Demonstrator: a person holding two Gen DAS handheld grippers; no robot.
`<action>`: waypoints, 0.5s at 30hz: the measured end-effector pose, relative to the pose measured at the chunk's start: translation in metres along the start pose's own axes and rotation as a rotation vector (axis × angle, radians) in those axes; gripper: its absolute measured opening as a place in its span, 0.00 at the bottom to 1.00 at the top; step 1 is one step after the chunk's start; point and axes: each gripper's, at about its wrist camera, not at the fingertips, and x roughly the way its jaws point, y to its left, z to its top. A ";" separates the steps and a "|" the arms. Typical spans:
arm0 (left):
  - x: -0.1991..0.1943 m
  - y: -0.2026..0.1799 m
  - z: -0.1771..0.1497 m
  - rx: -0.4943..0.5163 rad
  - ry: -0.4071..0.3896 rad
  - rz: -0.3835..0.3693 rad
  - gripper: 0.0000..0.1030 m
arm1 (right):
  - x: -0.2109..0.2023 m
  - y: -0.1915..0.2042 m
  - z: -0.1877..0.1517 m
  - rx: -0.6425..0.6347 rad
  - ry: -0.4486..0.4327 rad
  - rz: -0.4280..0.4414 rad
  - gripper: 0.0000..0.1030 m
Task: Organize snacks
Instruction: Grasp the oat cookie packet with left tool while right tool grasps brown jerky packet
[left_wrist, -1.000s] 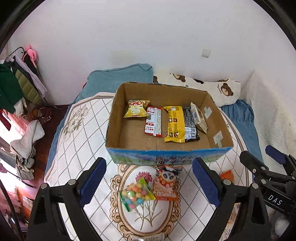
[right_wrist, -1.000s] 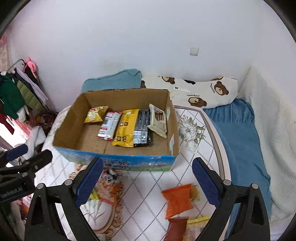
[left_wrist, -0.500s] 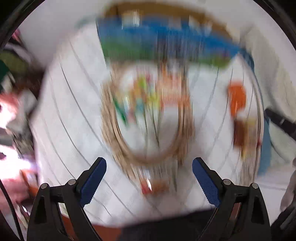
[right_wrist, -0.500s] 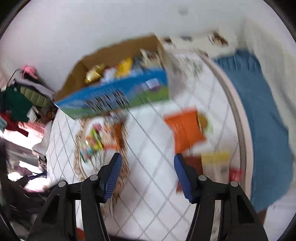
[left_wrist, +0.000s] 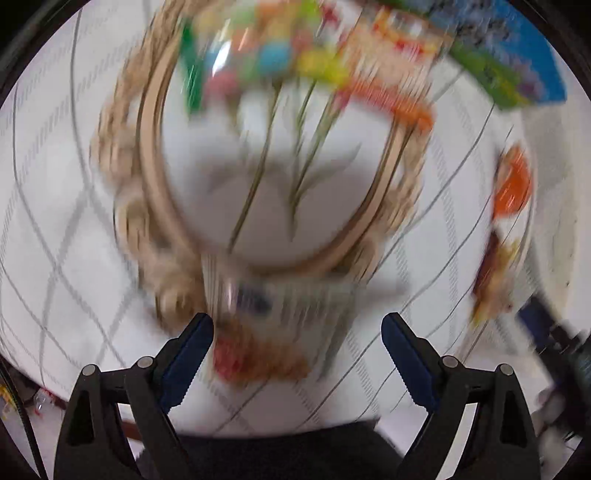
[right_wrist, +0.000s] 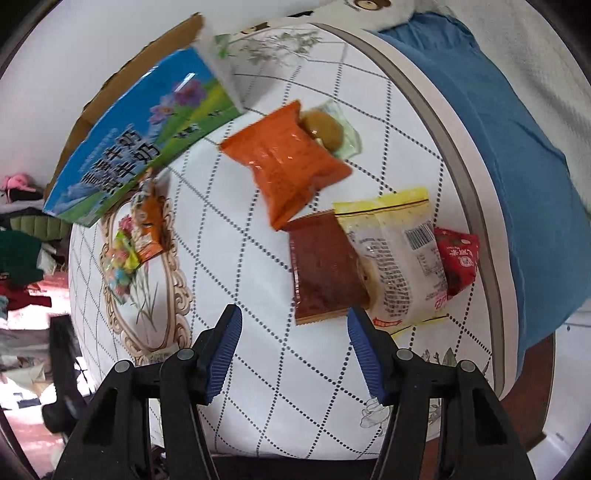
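My right claw hangs with its jaws apart and nothing between them, just short of the dark red packet, which lies dead ahead on the worktop. The yellow-edged clear packet overlaps that packet's right edge, so a careless close could pinch both wrappers or drag the small red sachet toward the worktop's rim. Beyond them sit the orange bag and, up to the left, the cardboard box. My left claw is spread too, empty, with a blurred white-and-red packet right between its tips; that view is smeared, so I could misjudge the grab and crush or skid it
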 end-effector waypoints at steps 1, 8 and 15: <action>-0.010 -0.006 0.003 0.014 -0.029 -0.013 0.90 | 0.002 -0.002 0.002 0.003 0.001 -0.011 0.63; -0.037 -0.059 -0.017 0.392 -0.086 0.204 0.91 | 0.026 0.006 0.021 -0.086 0.014 -0.076 0.66; 0.002 -0.071 -0.051 0.679 0.015 0.355 0.91 | 0.063 0.024 0.032 -0.199 0.054 -0.151 0.63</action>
